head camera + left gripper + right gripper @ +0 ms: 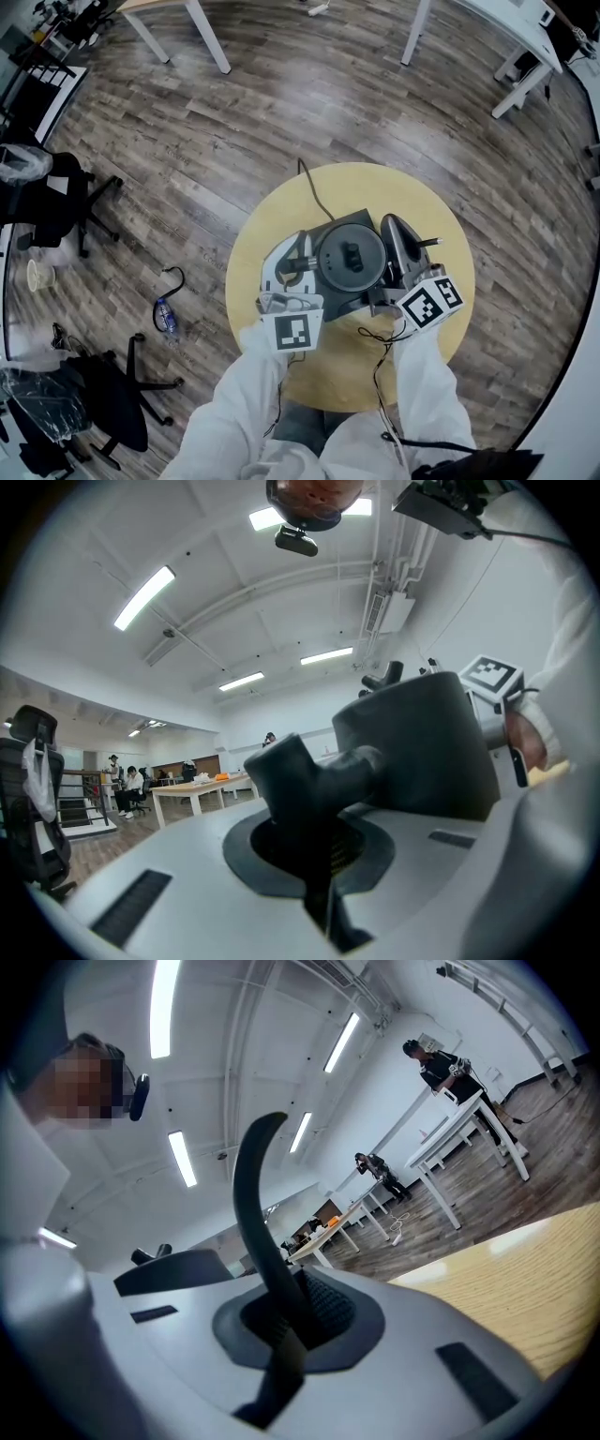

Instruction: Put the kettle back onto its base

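Round yellow desk (272,220) on plank floor (281,103). Kettle (352,255): rigid, probably heavy if filled, likely best taken by its handle. Flanking the kettle, left tongs (292,257) and right tongs (398,246); whether either is spread or pressed together cannot be told.

Kettle (352,255) hides most of base (337,303); cord (314,192) end lost beneath; distant people (129,783) too small.

kettle (352,258) on table (272,225) | left hand-held gripper (296,251): its left | right hand-held gripper (397,242): its right
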{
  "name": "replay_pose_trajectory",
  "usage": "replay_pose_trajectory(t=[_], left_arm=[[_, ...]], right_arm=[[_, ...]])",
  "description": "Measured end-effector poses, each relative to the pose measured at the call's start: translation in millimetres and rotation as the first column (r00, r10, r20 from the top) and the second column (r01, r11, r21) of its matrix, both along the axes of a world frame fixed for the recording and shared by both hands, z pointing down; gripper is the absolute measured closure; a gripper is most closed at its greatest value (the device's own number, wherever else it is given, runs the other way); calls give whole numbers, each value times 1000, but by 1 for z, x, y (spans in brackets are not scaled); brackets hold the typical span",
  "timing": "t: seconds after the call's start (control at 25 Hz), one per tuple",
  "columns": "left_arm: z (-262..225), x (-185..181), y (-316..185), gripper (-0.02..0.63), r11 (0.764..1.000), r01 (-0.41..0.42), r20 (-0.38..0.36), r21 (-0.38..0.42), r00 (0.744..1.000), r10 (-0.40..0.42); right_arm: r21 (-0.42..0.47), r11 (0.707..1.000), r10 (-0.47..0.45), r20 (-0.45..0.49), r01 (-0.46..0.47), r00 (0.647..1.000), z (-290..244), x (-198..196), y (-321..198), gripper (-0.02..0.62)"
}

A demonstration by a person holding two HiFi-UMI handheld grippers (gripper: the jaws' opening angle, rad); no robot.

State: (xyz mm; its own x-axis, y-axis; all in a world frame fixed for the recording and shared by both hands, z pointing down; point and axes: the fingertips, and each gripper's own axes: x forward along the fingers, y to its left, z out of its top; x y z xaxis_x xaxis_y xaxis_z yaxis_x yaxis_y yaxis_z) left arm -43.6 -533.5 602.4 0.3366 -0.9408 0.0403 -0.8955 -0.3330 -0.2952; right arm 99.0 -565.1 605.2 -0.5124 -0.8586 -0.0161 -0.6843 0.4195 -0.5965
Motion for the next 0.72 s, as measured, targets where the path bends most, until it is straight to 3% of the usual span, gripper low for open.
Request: replay_pose_trajectory(t=[0.12,0.28,0.44,0.72], left_arm=[[7,-7,3,606,999,25,-16,-28,1000,-26],[18,-14,13,551,992,41,-135,-116,989,-56],[22,-10,24,522,990,6,-130,-141,991,-24],[31,-23,38,501,976,48,-184,-210,979,-88]], right_arm=[[2,1000,7,-16,-7,1000,0,-1,2,583],[-22,999,32,-24,-32,999,10,4,4,583],[-28,999,35,-40,-36,999,18,13,10,583],[-108,994,24,-4,-25,1000,23,13,19,571]])
